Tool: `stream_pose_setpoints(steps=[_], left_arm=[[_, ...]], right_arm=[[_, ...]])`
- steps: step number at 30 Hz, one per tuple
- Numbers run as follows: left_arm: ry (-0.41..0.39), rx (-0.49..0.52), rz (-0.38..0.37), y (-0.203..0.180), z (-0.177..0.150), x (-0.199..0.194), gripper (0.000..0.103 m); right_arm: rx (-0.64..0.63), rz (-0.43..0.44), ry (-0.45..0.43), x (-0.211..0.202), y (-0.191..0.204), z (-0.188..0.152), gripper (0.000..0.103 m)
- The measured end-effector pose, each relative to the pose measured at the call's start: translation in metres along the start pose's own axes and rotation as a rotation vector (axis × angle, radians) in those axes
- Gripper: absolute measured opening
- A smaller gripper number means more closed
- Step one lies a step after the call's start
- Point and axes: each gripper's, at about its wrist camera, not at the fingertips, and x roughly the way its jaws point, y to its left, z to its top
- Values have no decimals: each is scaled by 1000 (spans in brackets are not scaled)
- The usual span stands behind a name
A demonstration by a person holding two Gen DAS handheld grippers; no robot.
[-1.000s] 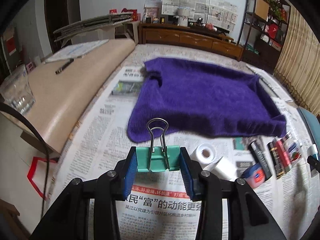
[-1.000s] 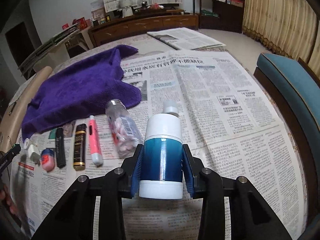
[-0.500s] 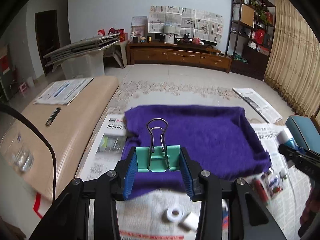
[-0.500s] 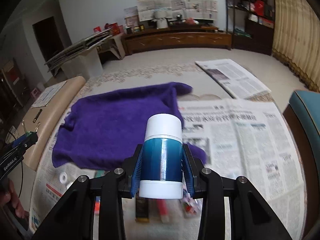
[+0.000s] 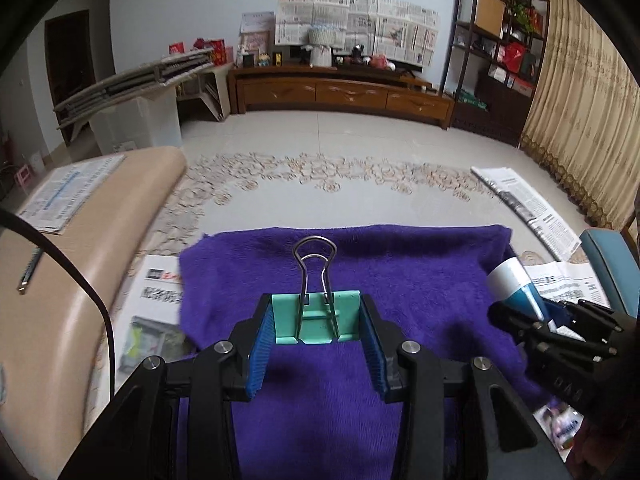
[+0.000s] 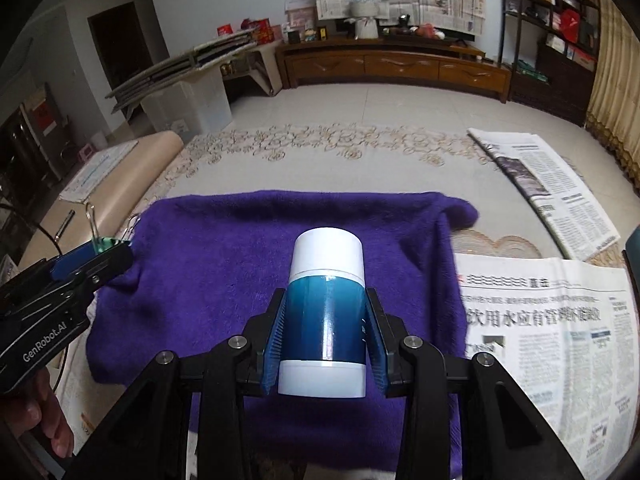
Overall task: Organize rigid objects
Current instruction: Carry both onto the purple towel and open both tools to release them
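Note:
My left gripper (image 5: 316, 340) is shut on a mint-green binder clip (image 5: 316, 316) with its wire handles up, held above a purple towel (image 5: 400, 280). My right gripper (image 6: 326, 340) is shut on a blue and white bottle (image 6: 326, 312), held above the same towel (image 6: 240, 248). The bottle (image 5: 516, 284) and right gripper show at the right of the left wrist view. The left gripper with the clip (image 6: 100, 240) shows at the left of the right wrist view.
Newspaper (image 6: 552, 340) covers the table right of the towel, and more lies left of it (image 5: 156, 300). A beige bench (image 5: 60, 280) with a pen (image 5: 30, 276) runs along the left. A small packet (image 5: 564, 428) lies below the right gripper.
Both grippers have risen and moved forward over the purple towel with their objects. The row of small items on the newspaper has dropped out of sight.

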Motion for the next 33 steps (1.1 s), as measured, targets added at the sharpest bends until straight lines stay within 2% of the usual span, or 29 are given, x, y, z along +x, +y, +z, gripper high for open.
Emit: stream_pose_setpoints(steps=[9, 14, 19, 22, 24, 26, 28, 29, 31, 33], left_arm=[[133, 43, 34, -9, 3, 60, 39], [197, 57, 46, -11, -5, 76, 39], [202, 74, 59, -11, -6, 77, 42], [201, 103, 99, -11, -6, 77, 58], [203, 103, 117, -9, -6, 78, 72], [222, 83, 99, -3, -7, 79, 82], [228, 72, 94, -2, -7, 80, 83], [232, 72, 95, -1, -7, 79, 87], [242, 67, 81, -2, -8, 78, 92], [244, 49, 67, -1, -10, 73, 97]], right_arm=[[-26, -29, 111, 57, 0, 3, 37], [-60, -49, 120, 61, 3, -1, 37], [-96, -48, 118, 62, 4, -3, 37], [-123, -41, 122, 63, 4, -3, 39], [-127, -7, 124, 63, 3, -2, 48], [-134, 34, 124, 62, 2, -3, 56], [-150, 41, 125, 61, 2, -4, 59], [-151, 29, 130, 60, 1, -5, 65], [-127, 26, 136, 57, -4, -6, 68], [-77, 73, 126, 51, -10, -5, 73]])
